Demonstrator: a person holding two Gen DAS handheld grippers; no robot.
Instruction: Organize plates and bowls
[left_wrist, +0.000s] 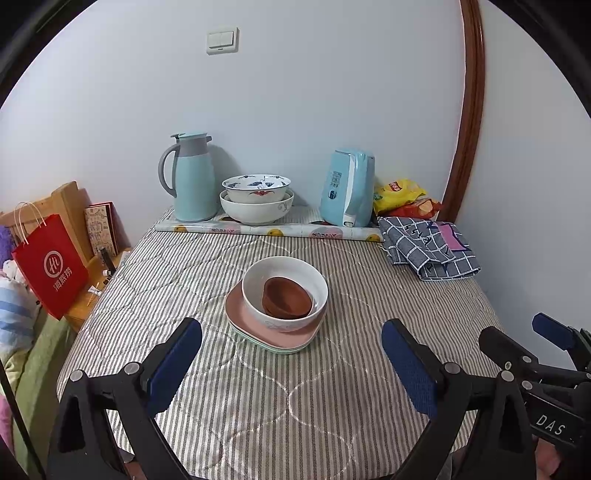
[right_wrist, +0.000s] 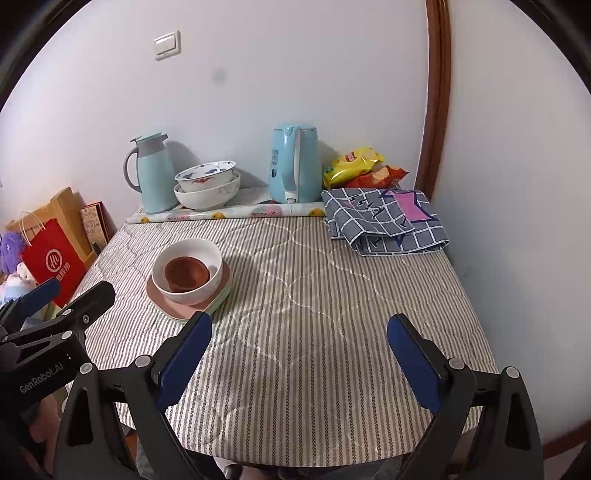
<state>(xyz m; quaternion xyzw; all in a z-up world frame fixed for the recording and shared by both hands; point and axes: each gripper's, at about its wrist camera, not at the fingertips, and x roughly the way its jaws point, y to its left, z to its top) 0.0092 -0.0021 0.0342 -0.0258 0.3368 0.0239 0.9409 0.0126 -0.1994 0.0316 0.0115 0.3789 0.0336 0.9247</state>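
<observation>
Nesting brown bowl in white bowl

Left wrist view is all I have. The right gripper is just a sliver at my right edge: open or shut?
Observer: Open. The right gripper has its jaws wide apart with nothing between them.
Operator: What's straight ahead of it?
Observer: Only bare striped tablecloth. The white bowl and the plates under it lie left of its line, beyond the left finger.
Operator: Can you see my gripper from there?
Observer: Yes. The left gripper is at that view's left edge, left of the white bowl and not touching it.
</observation>
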